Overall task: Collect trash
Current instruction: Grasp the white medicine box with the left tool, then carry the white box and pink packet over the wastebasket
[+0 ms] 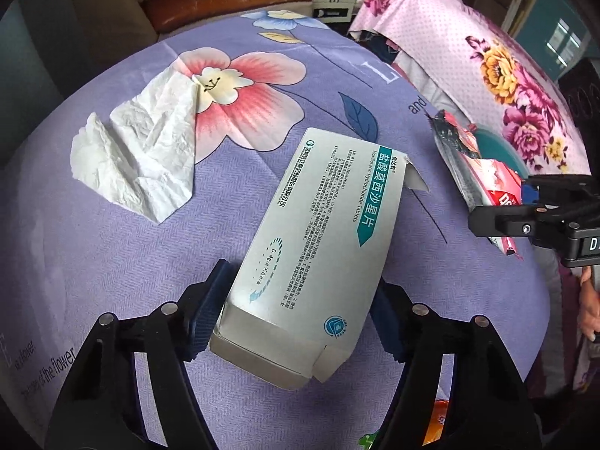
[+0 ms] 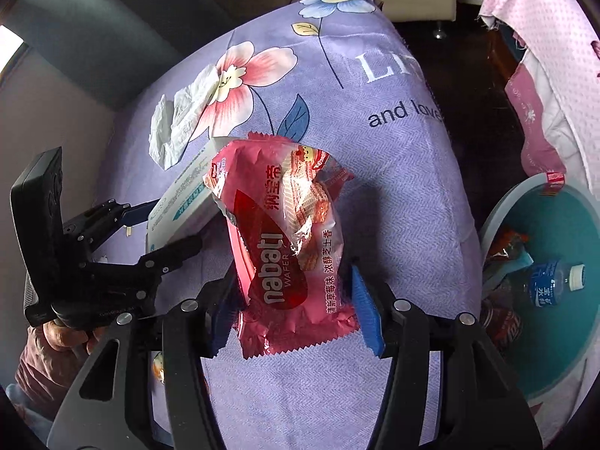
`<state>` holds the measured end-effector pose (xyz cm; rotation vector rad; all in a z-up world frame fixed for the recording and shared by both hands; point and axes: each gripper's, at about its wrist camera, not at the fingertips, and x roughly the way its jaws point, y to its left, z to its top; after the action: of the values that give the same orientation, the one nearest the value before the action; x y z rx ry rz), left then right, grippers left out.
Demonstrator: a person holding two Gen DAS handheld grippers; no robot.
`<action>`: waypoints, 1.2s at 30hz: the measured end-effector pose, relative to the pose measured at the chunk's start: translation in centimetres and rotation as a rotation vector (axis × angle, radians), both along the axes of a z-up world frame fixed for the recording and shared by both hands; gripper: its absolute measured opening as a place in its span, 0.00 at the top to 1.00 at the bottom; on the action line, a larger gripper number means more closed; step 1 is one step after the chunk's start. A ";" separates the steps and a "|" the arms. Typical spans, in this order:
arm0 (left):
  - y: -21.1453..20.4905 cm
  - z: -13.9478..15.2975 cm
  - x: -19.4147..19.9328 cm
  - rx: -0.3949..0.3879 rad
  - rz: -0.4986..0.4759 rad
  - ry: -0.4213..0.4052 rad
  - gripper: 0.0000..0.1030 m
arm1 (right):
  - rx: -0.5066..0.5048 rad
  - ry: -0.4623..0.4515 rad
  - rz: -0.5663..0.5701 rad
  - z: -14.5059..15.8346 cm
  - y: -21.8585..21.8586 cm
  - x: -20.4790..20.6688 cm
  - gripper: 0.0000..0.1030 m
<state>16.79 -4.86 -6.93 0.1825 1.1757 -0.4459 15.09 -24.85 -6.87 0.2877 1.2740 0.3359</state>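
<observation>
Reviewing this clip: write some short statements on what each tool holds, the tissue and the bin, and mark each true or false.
1. The left tool is closed on the white medicine box. True.
2. The right tool is empty. False: it grips the pink wafer wrapper.
3. The crumpled tissue lies on the purple floral cloth. True.
4. The teal bin holds nothing. False: a water bottle and wrappers lie inside.
5. The tissue rests on the medicine box. False: they lie apart.
</observation>
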 end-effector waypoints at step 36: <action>1.7 1.0 -5.1 -0.187 0.236 0.143 0.21 | 0.121 -0.049 -0.139 1.4 -4.0 -8.0 0.51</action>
<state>11.68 -3.15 -5.91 -0.1516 1.2701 -0.3624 7.05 -28.90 -5.50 0.4659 1.1808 0.3000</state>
